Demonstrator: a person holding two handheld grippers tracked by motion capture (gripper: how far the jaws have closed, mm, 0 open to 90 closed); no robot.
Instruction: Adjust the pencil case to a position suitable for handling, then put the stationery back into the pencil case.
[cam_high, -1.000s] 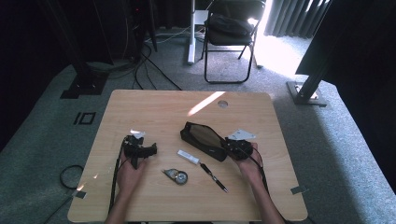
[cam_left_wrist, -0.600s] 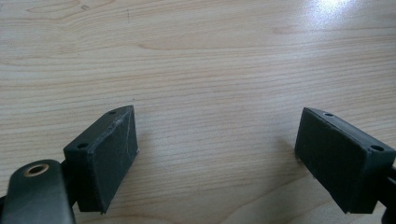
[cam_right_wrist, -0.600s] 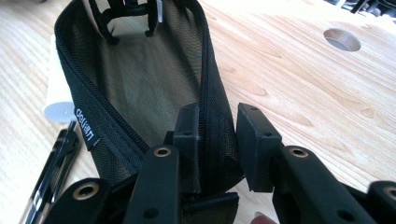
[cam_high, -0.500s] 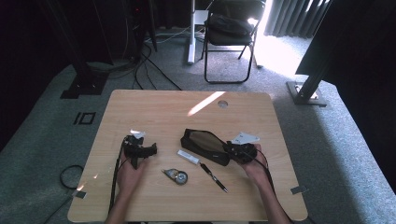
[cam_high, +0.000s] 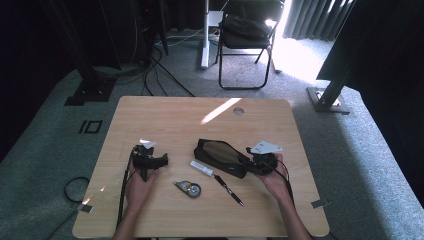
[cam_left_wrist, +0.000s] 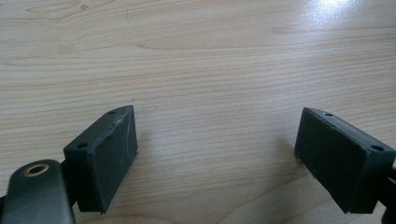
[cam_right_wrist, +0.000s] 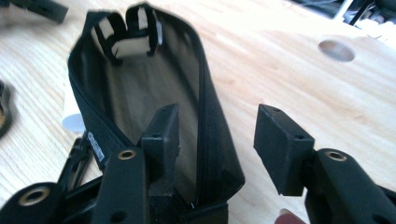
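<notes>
A black mesh pouch (cam_high: 220, 155) lies open near the middle of the wooden table (cam_high: 200, 115). My right gripper (cam_high: 250, 160) is at its right end. In the right gripper view the pouch (cam_right_wrist: 140, 93) gapes toward me. The right gripper (cam_right_wrist: 217, 121) has just been opening: one jaw sits inside the pouch mouth, the other outside, and the pouch's zipped edge runs between them without being pressed. My left gripper (cam_high: 159, 161) rests on the table's left side. In its own view the left gripper (cam_left_wrist: 217, 121) is open over bare wood.
A white tube (cam_high: 201, 168) and a black pen (cam_high: 230, 189) lie just in front of the pouch. A round tape-like item (cam_high: 190, 189) sits nearer the front edge. A cable hole (cam_high: 238, 111) is at the table's back. A folding chair (cam_high: 245, 35) stands beyond the table.
The pouch has come down a little toward me and lies flatter on the table, with the right hand shifting slightly. The left hand has kept still.
</notes>
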